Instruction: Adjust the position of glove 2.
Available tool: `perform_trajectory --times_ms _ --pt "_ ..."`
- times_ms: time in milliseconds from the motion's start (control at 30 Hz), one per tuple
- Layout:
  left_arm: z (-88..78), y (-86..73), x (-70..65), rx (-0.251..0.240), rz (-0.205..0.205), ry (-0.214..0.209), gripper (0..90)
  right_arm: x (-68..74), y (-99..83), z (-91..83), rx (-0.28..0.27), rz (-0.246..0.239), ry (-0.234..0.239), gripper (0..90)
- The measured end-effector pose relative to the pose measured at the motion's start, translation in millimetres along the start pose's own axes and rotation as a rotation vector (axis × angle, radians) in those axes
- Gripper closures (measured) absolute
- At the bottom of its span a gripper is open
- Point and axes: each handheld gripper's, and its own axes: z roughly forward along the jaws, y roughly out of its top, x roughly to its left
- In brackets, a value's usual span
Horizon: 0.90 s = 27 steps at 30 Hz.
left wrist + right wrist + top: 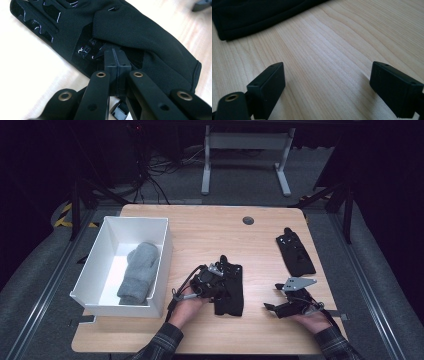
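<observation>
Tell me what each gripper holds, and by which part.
Left gripper pinches a fold of the near black glove at its palm. Right gripper holds nothing, open over the table.

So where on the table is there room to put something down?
The table is bare between the bin and the far glove, and along the near edge. It's crowded where the left gripper pinches the near glove, beside the right gripper.
</observation>
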Motion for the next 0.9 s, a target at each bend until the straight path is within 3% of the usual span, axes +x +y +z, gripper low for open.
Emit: perform_trajectory --times_ms 267,400,500,567,667,800,900 --pt "-6.1 -16.8 -18.9 0.008 0.031 -0.062 90.0 0.5 -0.1 0.1 -0.003 0.001 -0.003 13.8" --pt "-8.4 -21.1 -25.6 0.007 0.054 -0.068 90.0 0.4 -0.1 0.2 -0.004 -0.001 -0.003 13.8" --pt "-15.4 -20.5 -24.4 -0.030 0.061 -0.060 90.0 0.5 0.0 0.2 -0.004 0.000 -0.003 13.8" --pt "-23.7 -21.3 -20.5 -0.073 0.052 -0.024 90.0 0.5 -0.1 0.2 -0.004 -0.001 -0.003 13.9" --pt "-32.2 -26.8 -12.3 -0.108 0.000 0.070 76.8 0.4 0.0 0.3 -0.004 -0.001 -0.003 14.0" --pt "-30.6 -33.1 -2.2 -0.082 -0.048 0.180 58.0 0.4 0.0 0.3 -0.004 -0.001 -0.002 14.0" --pt "-24.8 -35.0 2.0 -0.068 -0.067 0.203 46.1 0.7 0.4 0.4 -0.005 -0.004 -0.002 15.6"
